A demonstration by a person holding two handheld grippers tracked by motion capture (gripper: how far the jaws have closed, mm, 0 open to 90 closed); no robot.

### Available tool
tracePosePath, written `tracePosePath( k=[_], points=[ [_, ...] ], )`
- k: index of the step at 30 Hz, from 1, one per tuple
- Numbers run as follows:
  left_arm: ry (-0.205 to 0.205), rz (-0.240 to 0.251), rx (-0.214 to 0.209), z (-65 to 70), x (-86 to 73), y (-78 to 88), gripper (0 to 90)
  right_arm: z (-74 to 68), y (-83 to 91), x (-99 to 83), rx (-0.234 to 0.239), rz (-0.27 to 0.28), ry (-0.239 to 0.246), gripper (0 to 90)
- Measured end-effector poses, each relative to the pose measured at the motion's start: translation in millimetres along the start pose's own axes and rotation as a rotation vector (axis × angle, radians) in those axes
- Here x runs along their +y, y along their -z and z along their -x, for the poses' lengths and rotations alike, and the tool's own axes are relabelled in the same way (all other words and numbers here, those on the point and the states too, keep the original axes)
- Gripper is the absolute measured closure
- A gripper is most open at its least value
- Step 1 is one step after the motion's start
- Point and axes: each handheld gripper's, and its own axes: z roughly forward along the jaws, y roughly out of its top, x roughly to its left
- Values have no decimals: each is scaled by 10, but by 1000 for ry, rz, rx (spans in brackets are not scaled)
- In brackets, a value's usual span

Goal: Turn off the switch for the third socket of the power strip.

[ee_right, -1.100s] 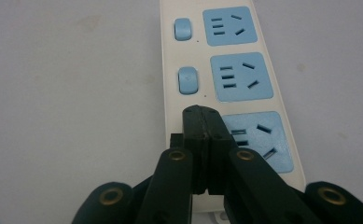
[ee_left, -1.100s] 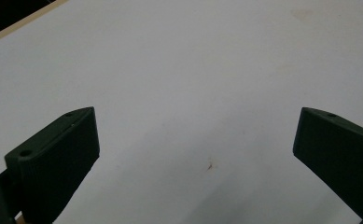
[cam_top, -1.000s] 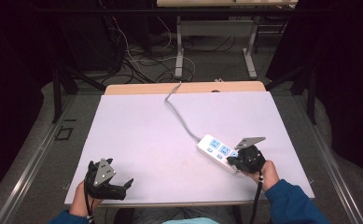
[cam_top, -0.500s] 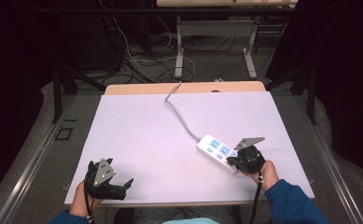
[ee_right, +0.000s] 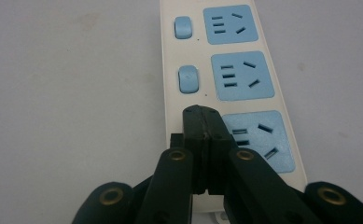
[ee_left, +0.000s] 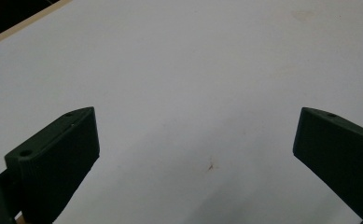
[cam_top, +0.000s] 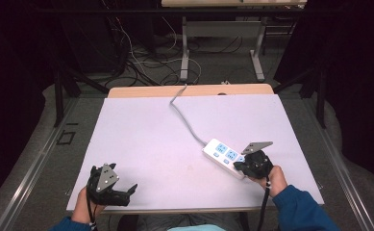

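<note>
White power strip (cam_top: 225, 157) sits on the tabletop (cam_top: 151, 139), right of centre, lying diagonally. Its grey cable (cam_top: 187, 118) runs off the far edge. Three blue socket faces are on it, with blue rocker switches beside them: first switch (ee_right: 182, 27) and second switch (ee_right: 188, 78) are both clear in the right tool view.

Right tool (ee_right: 202, 114): jaws pressed fully together, nothing between them. The tips are down over the strip's near end, at the spot beside the third socket (ee_right: 258, 140) where its switch would be. That switch is covered by the jaws. Tips look to be touching the strip, but I can't confirm contact from this angle. In the high view the right tool (cam_top: 240, 166) overlaps the strip's near end, with the grey plate up and the hand (cam_top: 271, 175) behind it. A blue sleeve (cam_top: 300, 209) comes in from the bottom edge.

Left tool (cam_top: 129, 192): at the near left corner of the tabletop, well apart from the strip, held by the left hand (cam_top: 86, 204). Jaws spread wide, gripping nothing. In its own view the left tool (ee_left: 195, 135) looks across bare white surface. There is a small mark (ee_left: 211, 164) on the surface between the jaws, and a strip of wooden edge (ee_left: 25, 21) at the top left corner.

Behind the tabletop: loose cables (cam_top: 146, 62) on the floor and metal legs (cam_top: 185, 50) of another table.
</note>
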Motion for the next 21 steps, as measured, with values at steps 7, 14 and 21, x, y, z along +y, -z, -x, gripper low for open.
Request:
tracePosePath(
  k=[7, 14, 21],
  points=[
    [-6, -1, 6, -4, 2, 4, 3, -1, 0, 4, -8, -3, 17, 900],
    [3, 1, 1, 2, 1, 2, 3, -9, 3, 3, -12, -4, 15, 900],
    [-5, 1, 4, -3, 2, 1, 3, -13, 3, 2, -11, -2, 17, 900]
  ],
)
